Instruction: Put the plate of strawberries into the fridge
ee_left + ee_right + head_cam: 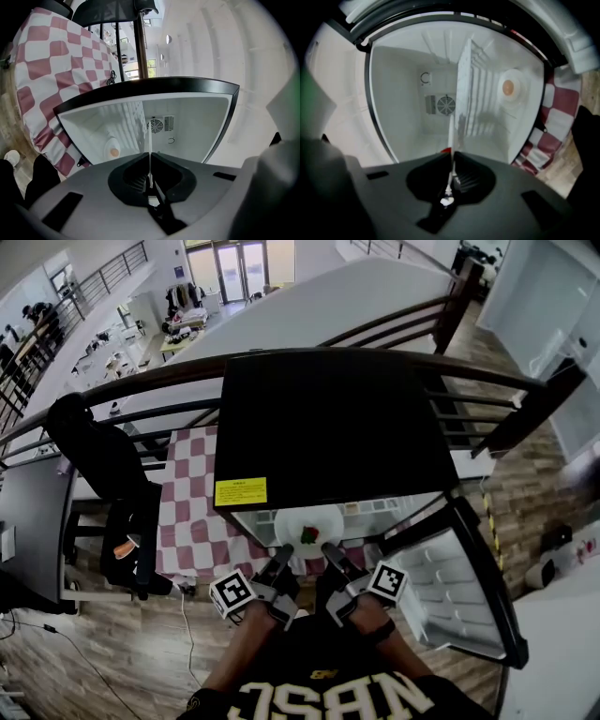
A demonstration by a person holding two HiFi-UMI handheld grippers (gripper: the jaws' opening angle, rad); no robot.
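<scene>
Because the left tongs (150, 159) and the right tongs (452, 157) are each clamping almost fully shut on the thin near rim of the plate (309, 519), we are judging that both hands should be advancing together and level, so the strawberries (310, 535) are not sliding off. The plate is hanging at the mouth of the open fridge (328, 418), and we are aiming to feed it in flat over the wire shelf (480, 93), clear of the door (459, 587) swung out at the right.
</scene>
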